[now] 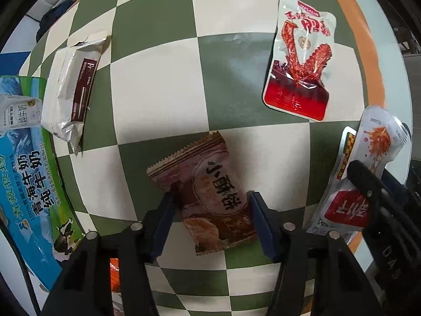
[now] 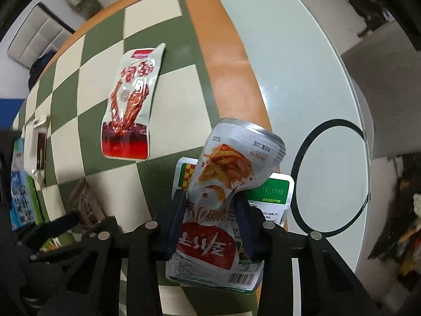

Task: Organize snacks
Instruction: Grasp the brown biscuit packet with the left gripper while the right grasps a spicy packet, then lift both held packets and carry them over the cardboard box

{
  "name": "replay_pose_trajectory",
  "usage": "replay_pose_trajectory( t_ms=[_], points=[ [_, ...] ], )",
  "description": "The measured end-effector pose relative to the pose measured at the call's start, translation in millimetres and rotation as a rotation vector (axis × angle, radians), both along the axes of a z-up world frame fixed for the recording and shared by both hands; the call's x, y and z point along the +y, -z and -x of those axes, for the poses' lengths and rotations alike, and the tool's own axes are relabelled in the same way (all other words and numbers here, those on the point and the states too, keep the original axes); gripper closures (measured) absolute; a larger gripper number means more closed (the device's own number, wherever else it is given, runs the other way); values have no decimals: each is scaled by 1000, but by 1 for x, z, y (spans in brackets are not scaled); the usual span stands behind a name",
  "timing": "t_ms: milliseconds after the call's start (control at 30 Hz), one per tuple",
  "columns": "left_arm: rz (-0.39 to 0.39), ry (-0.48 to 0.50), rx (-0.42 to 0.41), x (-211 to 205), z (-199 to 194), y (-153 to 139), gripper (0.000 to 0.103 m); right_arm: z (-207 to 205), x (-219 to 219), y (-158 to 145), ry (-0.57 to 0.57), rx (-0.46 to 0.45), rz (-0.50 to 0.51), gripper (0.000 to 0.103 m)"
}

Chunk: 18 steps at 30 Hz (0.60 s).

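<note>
The left gripper (image 1: 210,208) points down with its jaws closed on a brown pastry packet (image 1: 208,200), one blue pad against each long side, the packet's crimped end sticking out ahead of the fingertips. The right gripper (image 2: 210,210) points down too and pinches a silver pouch (image 2: 226,184) at its waist, so the foil buckles and the upper half flops forward of the fingers. Directly beneath that pouch lies another flat packet (image 2: 273,192) with a green label. Ahead and to the left of the right gripper a red-and-silver pouch (image 2: 129,108) lies flat on the checked mat (image 2: 71,142); a silver bag (image 1: 71,89) sits far to the left of the left gripper, beside a milk carton box (image 1: 29,179). Both grips look shallow, so I judge either packet could swivel or slip if swung quickly. The packet under the silver pouch might drag along or get knocked off the mat. Where the snacks should go is not shown. Something orange (image 1: 114,276) behind the left fingers is mostly hidden, and the label packet's print is too covered to read.
</note>
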<state>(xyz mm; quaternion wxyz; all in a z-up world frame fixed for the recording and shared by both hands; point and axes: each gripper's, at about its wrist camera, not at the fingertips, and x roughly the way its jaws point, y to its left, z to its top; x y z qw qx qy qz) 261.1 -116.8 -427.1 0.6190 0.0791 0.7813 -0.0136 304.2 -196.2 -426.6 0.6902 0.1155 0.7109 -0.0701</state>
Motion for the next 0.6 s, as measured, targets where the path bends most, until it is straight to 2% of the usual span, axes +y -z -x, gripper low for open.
replay_pose_trajectory(
  t_ms=[300, 467, 600],
  points=[
    [21, -6, -23, 8, 10, -16, 51, 13, 0, -18, 23, -52, -53, 66],
    [64, 12, -65, 9, 17, -44, 51, 18, -3, -43, 29, -99, -91, 66],
    [111, 27, -115, 13, 24, -78, 51, 25, -5, -66, 31, -135, -132, 66]
  ],
)
